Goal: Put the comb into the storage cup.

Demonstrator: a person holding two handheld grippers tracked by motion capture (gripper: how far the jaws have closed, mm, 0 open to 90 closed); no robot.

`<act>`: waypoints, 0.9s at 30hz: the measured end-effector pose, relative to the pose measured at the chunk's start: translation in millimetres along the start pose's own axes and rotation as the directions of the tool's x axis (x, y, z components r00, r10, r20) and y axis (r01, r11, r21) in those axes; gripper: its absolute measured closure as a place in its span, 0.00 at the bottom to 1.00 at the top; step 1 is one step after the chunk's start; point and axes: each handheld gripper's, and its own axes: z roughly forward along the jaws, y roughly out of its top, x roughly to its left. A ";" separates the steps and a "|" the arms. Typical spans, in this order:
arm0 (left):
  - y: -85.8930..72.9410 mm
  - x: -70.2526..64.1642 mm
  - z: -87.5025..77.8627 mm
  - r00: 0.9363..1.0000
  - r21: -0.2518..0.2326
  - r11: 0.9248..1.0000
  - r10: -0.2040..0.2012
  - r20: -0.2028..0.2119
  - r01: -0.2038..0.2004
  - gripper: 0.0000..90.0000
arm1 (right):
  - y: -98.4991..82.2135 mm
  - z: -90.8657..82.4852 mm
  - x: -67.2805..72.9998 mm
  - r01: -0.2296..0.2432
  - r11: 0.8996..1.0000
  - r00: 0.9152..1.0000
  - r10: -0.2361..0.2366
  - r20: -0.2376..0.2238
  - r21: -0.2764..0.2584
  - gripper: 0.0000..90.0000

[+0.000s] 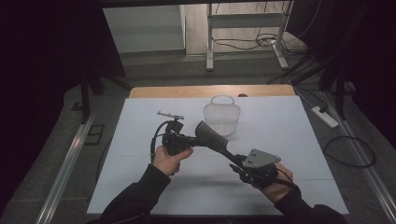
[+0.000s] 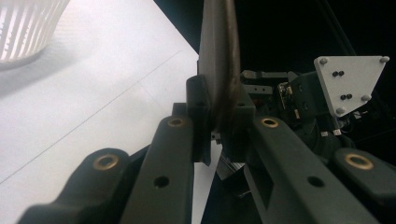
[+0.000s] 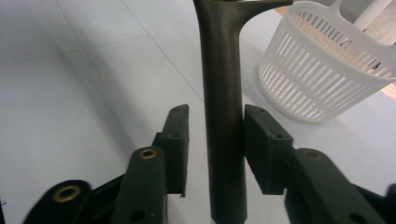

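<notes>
- the left gripper (image 1: 187, 140) is clenched on the comb (image 1: 212, 136): in the left gripper view its two pads press on both sides of the dark comb (image 2: 219, 70), with no gap.
- the right gripper (image 1: 239, 163) is released around the comb's handle: in the right gripper view the handle (image 3: 224, 116) runs straight up between the jaws toward 12 o'clock, and a small gap shows on each side, so the pads do not press it.
- in the high view the long axis of the comb goes from about 10 o'clock, where the wide toothed end is, down to about 4 o'clock, where the thin handle ends at the right gripper.
- the left gripper meets the comb from 9 o'clock, near the place where the teeth part joins the handle; the right gripper comes from 4 o'clock, in line with the handle.
- i judge that the comb is now carried by the left hand (image 1: 170, 158) alone, above the white table (image 1: 140, 186), so the next move depends on the left side.
- the white basket (image 1: 222, 117) stands just beyond the comb's wide end, at about 1 o'clock from the left gripper, near but apart from the comb.
- a small metal thing (image 1: 170, 115) lies on the table at 11 o'clock from the left gripper; what it is i cannot tell.
</notes>
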 end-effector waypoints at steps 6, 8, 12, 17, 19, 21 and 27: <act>1.7 -1.2 -2.9 0.999 -0.008 1.000 0.020 -0.042 -0.020 0.93 | 0.3 -2.1 -0.2 -0.004 1.000 1.000 0.004 -0.016 -0.017 0.54; 2.0 -1.2 -3.7 0.999 -0.011 1.000 0.020 -0.049 -0.020 0.93 | 0.1 -2.7 -0.8 -0.006 1.000 1.000 0.005 -0.018 -0.017 0.52; 2.6 -1.9 -4.2 0.998 -0.010 1.000 0.027 -0.054 -0.028 0.93 | -0.5 -3.4 -2.6 -0.014 1.000 1.000 0.013 -0.019 -0.014 0.49; 5.0 -4.4 -6.0 0.996 -0.008 0.999 0.049 -0.071 -0.050 0.92 | -1.9 -5.5 -6.6 -0.038 0.999 0.999 0.038 -0.019 -0.007 0.42; 6.1 -5.3 -7.4 0.995 -0.005 0.998 0.060 -0.082 -0.061 0.92 | -3.1 -6.7 -9.6 -0.063 0.998 0.998 0.063 -0.020 0.002 0.36; 7.8 -6.2 -9.4 0.993 -0.006 0.997 0.070 -0.092 -0.071 0.92 | -3.9 -7.2 -11.5 -0.080 0.997 0.997 0.080 -0.016 0.008 0.33; 11.4 -7.7 -11.1 0.990 0.000 0.996 0.089 -0.106 -0.090 0.92 | -5.8 -8.0 -15.9 -0.120 0.992 0.992 0.120 -0.022 0.030 0.24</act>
